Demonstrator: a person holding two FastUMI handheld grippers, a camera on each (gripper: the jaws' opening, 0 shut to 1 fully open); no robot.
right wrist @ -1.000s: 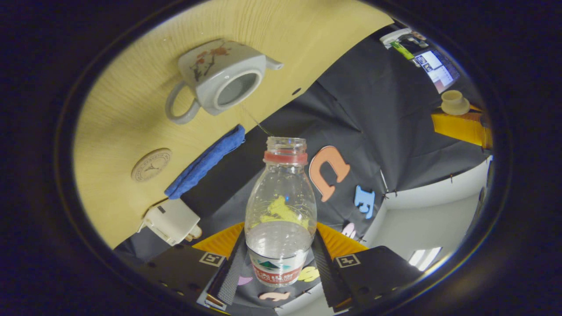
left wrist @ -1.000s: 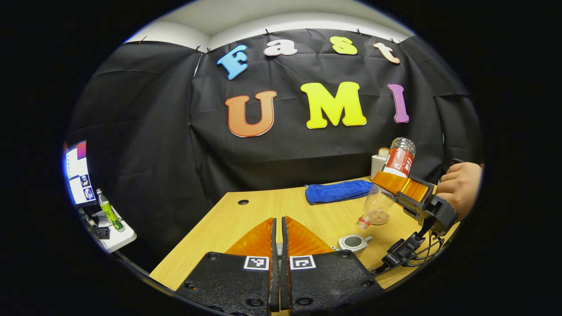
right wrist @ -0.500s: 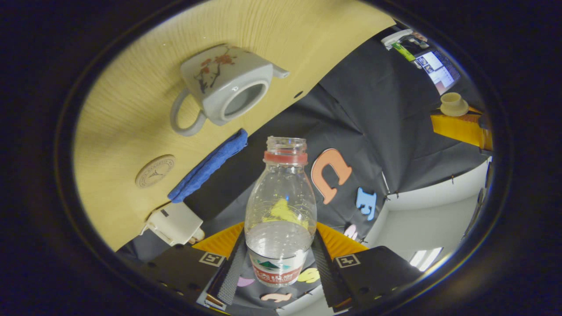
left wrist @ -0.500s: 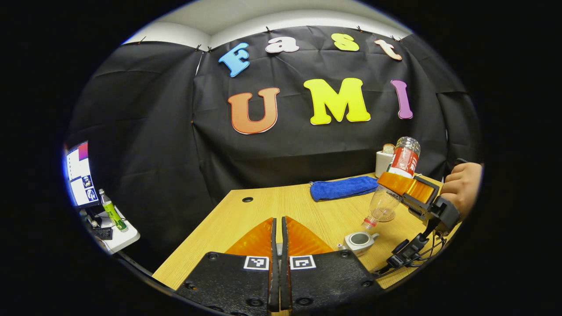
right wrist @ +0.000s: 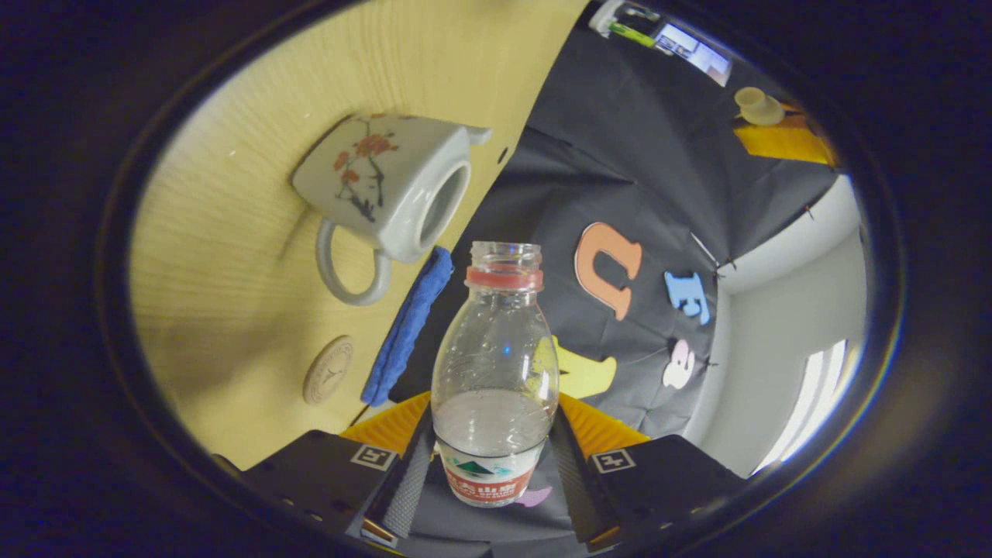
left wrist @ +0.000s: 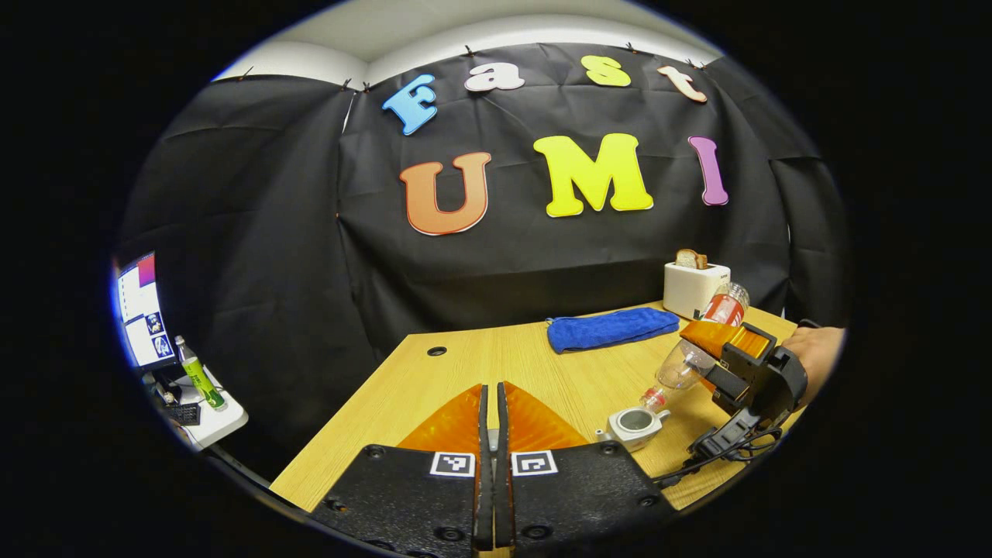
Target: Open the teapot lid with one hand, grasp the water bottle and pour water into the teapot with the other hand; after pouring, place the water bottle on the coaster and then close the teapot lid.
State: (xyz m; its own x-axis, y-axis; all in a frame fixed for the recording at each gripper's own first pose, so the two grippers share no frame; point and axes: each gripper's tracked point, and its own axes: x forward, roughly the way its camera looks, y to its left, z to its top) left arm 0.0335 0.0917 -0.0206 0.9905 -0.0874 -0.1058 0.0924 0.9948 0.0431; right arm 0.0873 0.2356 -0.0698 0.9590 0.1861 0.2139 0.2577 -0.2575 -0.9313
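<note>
Mid-pour: right gripper (right wrist: pixel 492 457) clamped on water bottle (right wrist: pixel 494 372), neck tipped toward open teapot (left wrist: pixel 634 424) near table (left wrist: pixel 465 372) front-right edge. Left gripper (left wrist: pixel 490 403) pinching lid (right wrist: pixel 759 106). Better to tilt slowly, mouth over opening.

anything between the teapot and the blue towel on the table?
In the right gripper view, only bare table separates teapot from blue towel; the coaster sits off to the side.
</note>
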